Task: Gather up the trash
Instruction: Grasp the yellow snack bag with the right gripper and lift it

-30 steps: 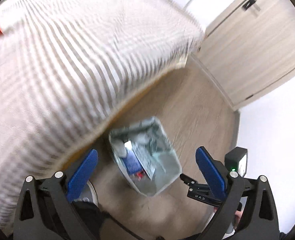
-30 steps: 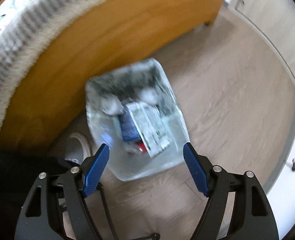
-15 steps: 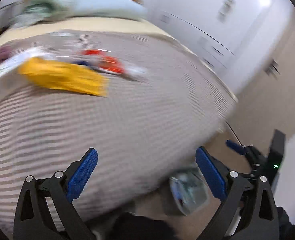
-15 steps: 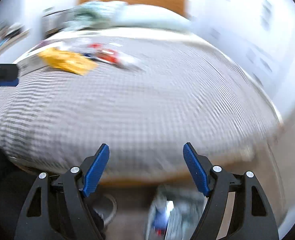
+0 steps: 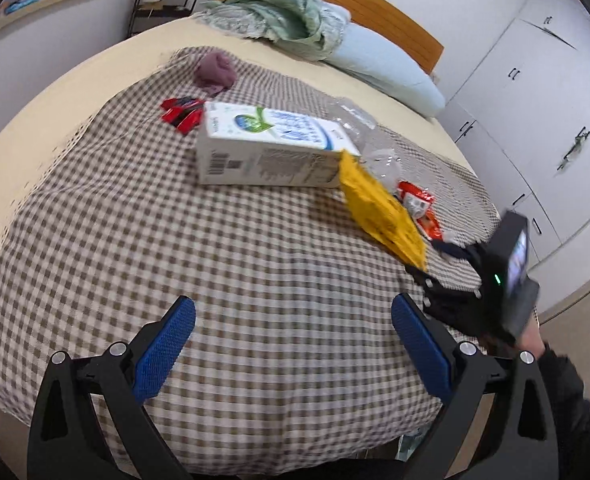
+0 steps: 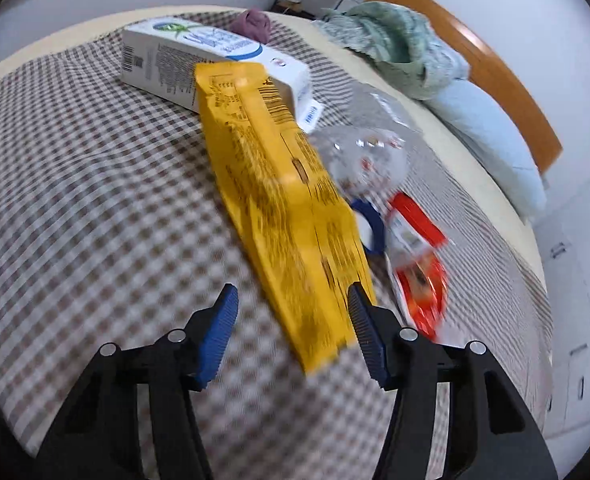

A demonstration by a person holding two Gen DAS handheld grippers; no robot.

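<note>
Yellow packet (image 6: 287, 208) hides blue-rimmed item (image 6: 373, 228) — clear plastic (image 6: 369, 160) blurred.

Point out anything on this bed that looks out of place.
Litter lies strewn over the checked blanket: a white carton on its side, a yellow packet leaning against it, a crumpled clear wrapper, red wrappers and a red-and-white packet.
</note>
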